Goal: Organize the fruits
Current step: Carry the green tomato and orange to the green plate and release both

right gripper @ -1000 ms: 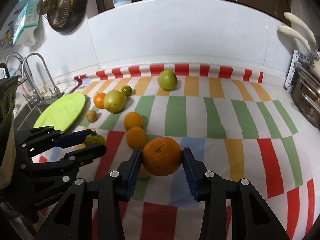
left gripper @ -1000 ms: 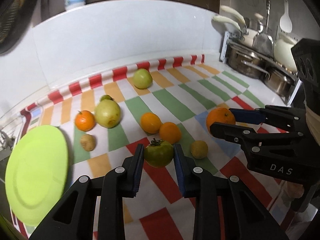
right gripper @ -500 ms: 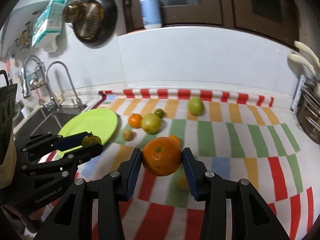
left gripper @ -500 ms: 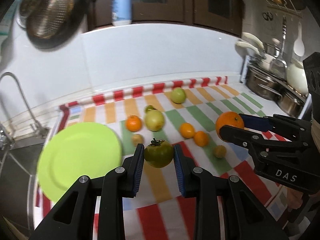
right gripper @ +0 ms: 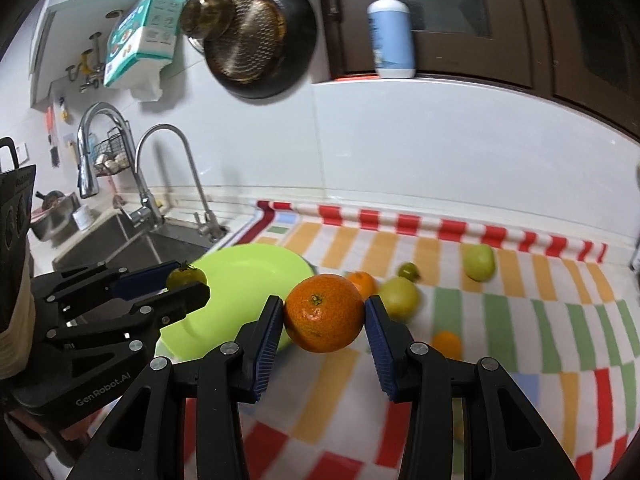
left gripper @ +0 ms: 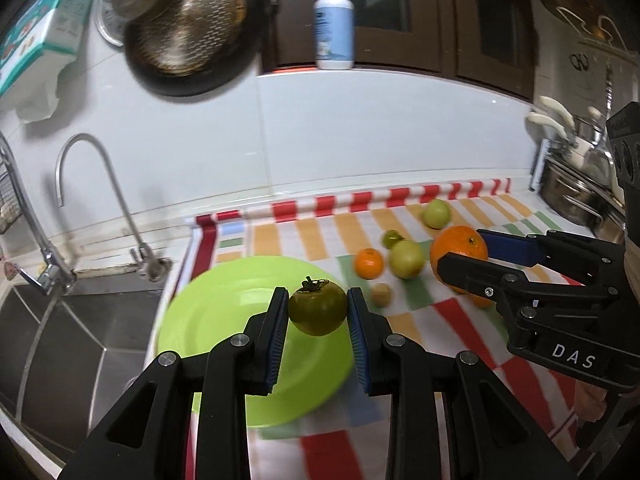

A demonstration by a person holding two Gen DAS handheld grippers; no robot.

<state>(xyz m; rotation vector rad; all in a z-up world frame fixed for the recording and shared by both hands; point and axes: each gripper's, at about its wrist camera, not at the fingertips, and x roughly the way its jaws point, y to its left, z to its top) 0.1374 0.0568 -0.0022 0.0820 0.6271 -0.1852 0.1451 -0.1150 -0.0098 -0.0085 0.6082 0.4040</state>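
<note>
My left gripper (left gripper: 318, 312) is shut on a green tomato (left gripper: 318, 307) with a dark stem and holds it in the air over the lime-green plate (left gripper: 224, 320). My right gripper (right gripper: 324, 314) is shut on a large orange (right gripper: 324, 312), held above the cloth to the right of the plate (right gripper: 248, 264). The right gripper and its orange (left gripper: 458, 252) also show in the left wrist view, the left gripper and tomato (right gripper: 186, 276) in the right wrist view. Several fruits lie on the cloth: a small orange (left gripper: 369, 263), a yellow-green fruit (left gripper: 406, 258), a green apple (left gripper: 437, 213).
A striped and checked cloth (left gripper: 424, 320) covers the counter. A steel sink (left gripper: 64, 332) with a curved tap (left gripper: 100, 196) lies left of the plate. Pots (left gripper: 572, 196) stand at the far right. A pan (left gripper: 188, 36) and a soap bottle (left gripper: 334, 20) hang or stand above.
Both grippers have lifted and swung left with their fruits. The tomato now hangs over the plate; the orange has come closer to it.
</note>
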